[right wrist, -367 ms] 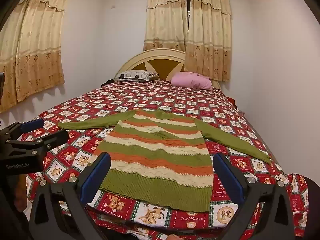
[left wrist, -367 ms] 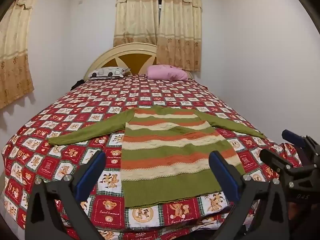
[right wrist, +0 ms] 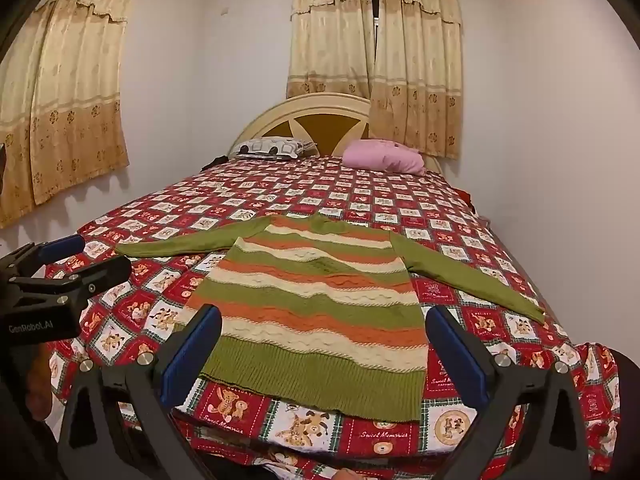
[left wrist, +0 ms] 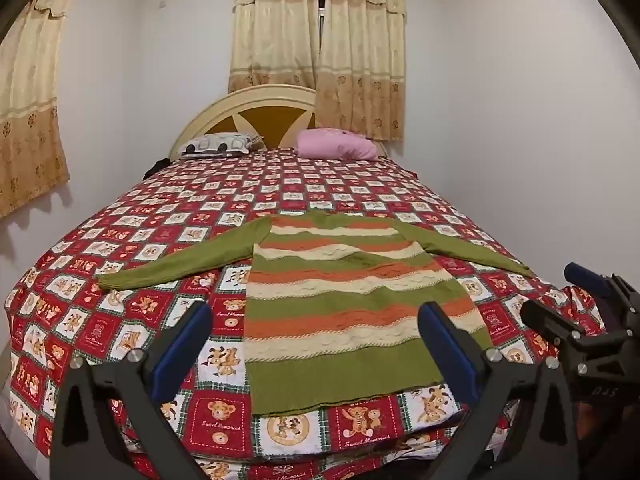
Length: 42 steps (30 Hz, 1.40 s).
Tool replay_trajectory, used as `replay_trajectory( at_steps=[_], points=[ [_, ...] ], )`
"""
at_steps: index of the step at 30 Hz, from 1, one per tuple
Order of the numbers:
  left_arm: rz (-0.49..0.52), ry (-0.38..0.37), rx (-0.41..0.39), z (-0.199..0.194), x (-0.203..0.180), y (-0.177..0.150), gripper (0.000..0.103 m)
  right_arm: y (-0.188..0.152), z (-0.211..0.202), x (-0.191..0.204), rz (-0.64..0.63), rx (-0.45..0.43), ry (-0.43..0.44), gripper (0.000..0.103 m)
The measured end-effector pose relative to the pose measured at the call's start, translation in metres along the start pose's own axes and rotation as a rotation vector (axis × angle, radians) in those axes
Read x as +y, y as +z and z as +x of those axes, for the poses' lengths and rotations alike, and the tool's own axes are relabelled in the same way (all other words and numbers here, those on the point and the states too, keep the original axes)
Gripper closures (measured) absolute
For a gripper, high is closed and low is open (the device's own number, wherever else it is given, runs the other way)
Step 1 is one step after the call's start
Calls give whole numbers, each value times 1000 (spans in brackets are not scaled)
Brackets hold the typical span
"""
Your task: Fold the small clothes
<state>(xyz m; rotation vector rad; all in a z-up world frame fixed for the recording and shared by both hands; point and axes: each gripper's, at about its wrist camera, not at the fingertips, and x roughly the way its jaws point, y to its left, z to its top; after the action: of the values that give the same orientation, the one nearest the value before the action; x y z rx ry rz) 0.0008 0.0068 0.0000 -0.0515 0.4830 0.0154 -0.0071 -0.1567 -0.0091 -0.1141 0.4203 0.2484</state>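
Left gripper (left wrist: 316, 350) jaws wide apart, nothing between them, blue pads framing the near hem area of the sweater (left wrist: 344, 304) from above the foot of the bed (left wrist: 120, 264); pads not touching cloth. Right gripper (right wrist: 326, 354) likewise spread wide and empty, hovering over the bed's near edge, tilted a bit downward toward the hem. Each gripper shows in the other's view: right one at the right edge of the left view, left one at the left edge of the right view, side by side, apart. Sweater lies flat on the bedspread near the foot, hem toward the cameras, neck away; body striped green, orange and cream, green ribbed band at the hem. Both green sleeves stretched out sideways, left sleeve (left wrist: 176, 264) and right sleeve (right wrist: 472, 276) angled slightly toward the near side, cuffs resting on the cover; right cuff close to the bed's right edge. Unfolded, no fold visible. Bedspread is red and white checks with teddy bear prints. Farther back, patterned pillow (left wrist: 218, 145) on the left and pink pillow (left wrist: 340, 148) on the right, both against the cream headboard (left wrist: 248, 108). Behind that, beige curtains (left wrist: 320, 48) on the far wall, another curtain (right wrist: 60, 92) on the left wall. White wall runs along the bed's right side.
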Motion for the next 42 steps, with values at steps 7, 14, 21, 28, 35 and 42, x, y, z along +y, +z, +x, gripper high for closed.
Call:
replay_trajectory(
  at_steps=[7,14,21,28,35,42],
  points=[
    [-3,3,0,0,3,1,0,-5,4,0,10,9,2,1],
    [1,3,4,0,5,0,0,-6,8,-1,14,25,2,1],
    [9,10,4,2,4,-2,0,-8,11,-4,19,32,2,1],
    [3,15,-1,2,6,-2,0,-9,14,-5,20,34,1,1],
    [1,13,1,3,7,-2,0,-9,14,-5,18,37,2,1],
    [2,16,2,3,6,-1,0,-10,15,-5,19,36,2,1]
  ],
)
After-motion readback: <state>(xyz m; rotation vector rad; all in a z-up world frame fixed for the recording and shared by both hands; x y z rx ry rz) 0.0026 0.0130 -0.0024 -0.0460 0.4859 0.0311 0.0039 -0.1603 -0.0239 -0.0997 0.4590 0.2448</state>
